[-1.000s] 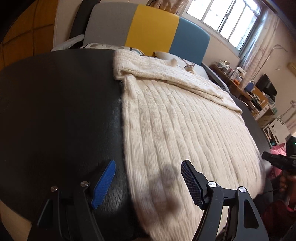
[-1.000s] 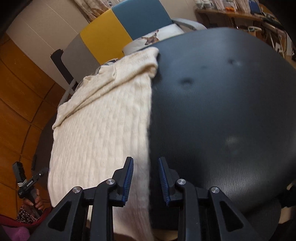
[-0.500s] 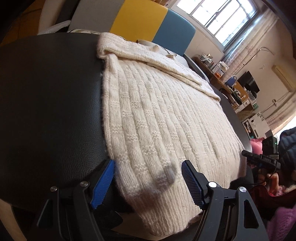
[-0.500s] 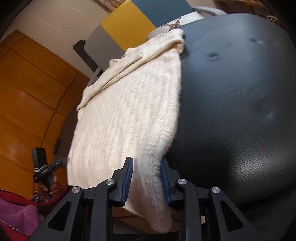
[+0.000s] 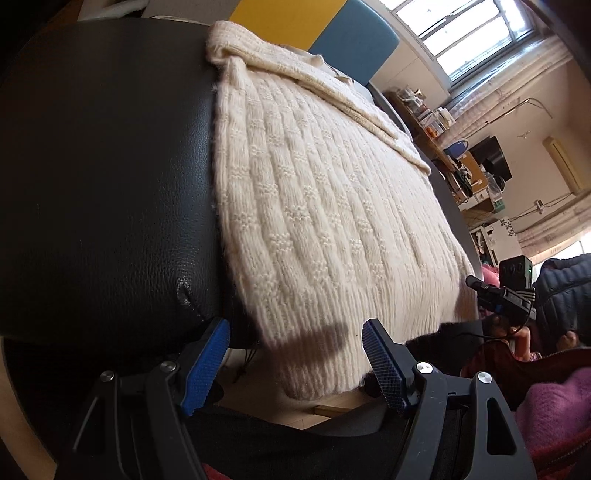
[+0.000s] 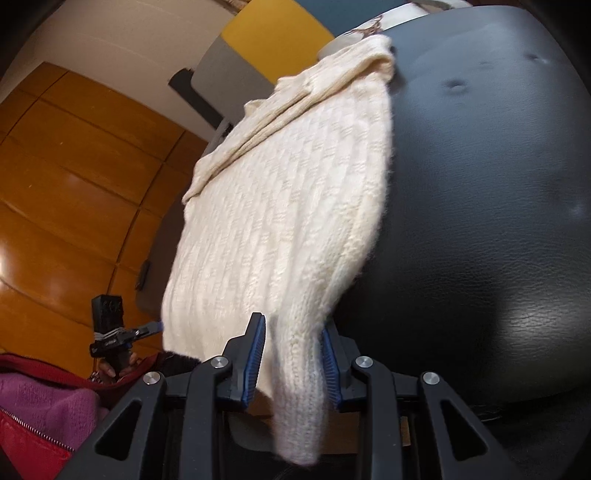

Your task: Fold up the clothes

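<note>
A cream cable-knit sweater (image 5: 325, 206) lies on a black leather surface (image 5: 103, 177), its ribbed hem hanging over the near edge. My left gripper (image 5: 295, 362) is open, its blue pads on either side of the hem's left corner without touching it. In the right wrist view the sweater (image 6: 288, 206) runs away from me, and my right gripper (image 6: 291, 362) is shut on the hem's right corner, which hangs down between the pads. The right gripper also shows in the left wrist view (image 5: 498, 295).
A grey, yellow and blue headboard (image 6: 273, 33) stands behind the leather surface (image 6: 480, 184). A shelf with clutter (image 5: 450, 147) and a window (image 5: 472, 26) are at the right. Orange wooden wall panels (image 6: 74, 184) stand at the left. Purple and red clothing (image 6: 40, 406) is close by.
Both grippers have dropped low to the near edge of the surface. The right gripper has closed on the hem corner. The left gripper stays open at the hem's other corner.
</note>
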Available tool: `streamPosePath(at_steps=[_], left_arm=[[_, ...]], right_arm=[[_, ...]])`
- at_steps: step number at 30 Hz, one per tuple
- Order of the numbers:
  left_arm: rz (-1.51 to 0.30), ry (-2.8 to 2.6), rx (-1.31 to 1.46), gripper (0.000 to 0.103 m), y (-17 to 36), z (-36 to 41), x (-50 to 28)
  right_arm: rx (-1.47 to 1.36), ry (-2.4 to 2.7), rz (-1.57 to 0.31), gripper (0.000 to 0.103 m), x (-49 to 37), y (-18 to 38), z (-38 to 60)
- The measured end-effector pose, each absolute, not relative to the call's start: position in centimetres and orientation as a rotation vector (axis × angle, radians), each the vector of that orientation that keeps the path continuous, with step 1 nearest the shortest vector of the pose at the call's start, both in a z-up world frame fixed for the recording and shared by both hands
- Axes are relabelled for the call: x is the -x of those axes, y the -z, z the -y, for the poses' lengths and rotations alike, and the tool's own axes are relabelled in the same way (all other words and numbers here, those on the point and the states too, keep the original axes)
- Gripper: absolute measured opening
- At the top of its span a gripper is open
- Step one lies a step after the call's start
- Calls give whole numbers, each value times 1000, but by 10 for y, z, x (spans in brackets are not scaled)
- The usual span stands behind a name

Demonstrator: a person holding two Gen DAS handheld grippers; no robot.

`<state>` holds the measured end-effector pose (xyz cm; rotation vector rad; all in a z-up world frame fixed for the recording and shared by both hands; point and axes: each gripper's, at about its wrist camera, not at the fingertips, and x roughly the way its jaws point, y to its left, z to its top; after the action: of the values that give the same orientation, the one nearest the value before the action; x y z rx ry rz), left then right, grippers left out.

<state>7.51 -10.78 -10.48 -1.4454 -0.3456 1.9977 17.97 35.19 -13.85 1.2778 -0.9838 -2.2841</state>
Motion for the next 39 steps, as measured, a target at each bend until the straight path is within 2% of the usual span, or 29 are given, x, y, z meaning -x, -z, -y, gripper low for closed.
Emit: streamPosePath(at_steps=[2,4,8,13,18,22,24,25,26,27,28,32,39], left_arm=[[345,-1986,1444,83,104,106,-75],[336,-1987,1443,85,103,103,-75],[406,-1962,1398,82,98,104,-77],[328,-1973,1377,82,93,89,-83],[410,-1987,1338,78,88,95,-78],[377,-2004,1321,77,87,87,-76],[337,-2018,1313,57,85,82,-77],[304,-2032,1323,41,85,79,-76],[267,-2053,1333,33,86,75,-75],[242,-2066,1339,30,86,72,-75],[233,-2067,1337,21,86,72,-74],[224,-2065,1321,15,86,74,-74],[262,-2097,1256,13,70,76,-76]], right_arm=[[-1263,2237,1015,29,-177,143,-351],[-1246,2212,1051,29,-175,147,-351],[-1247,2220,1037,29,-176,145,-350],[-1267,2270,953,29,-176,137,-344],[-1299,2344,842,29,-171,128,-334],[-1329,2386,786,27,-169,125,-331],[-1351,2411,737,21,-170,124,-328],[-1358,2420,722,21,-172,123,-328],[-1362,2425,718,21,-173,123,-329],[-1369,2434,713,18,-173,123,-330],[-1374,2440,714,14,-173,124,-330],[-1386,2440,744,12,-169,125,-331],[-1371,2440,772,12,-170,122,-332]])
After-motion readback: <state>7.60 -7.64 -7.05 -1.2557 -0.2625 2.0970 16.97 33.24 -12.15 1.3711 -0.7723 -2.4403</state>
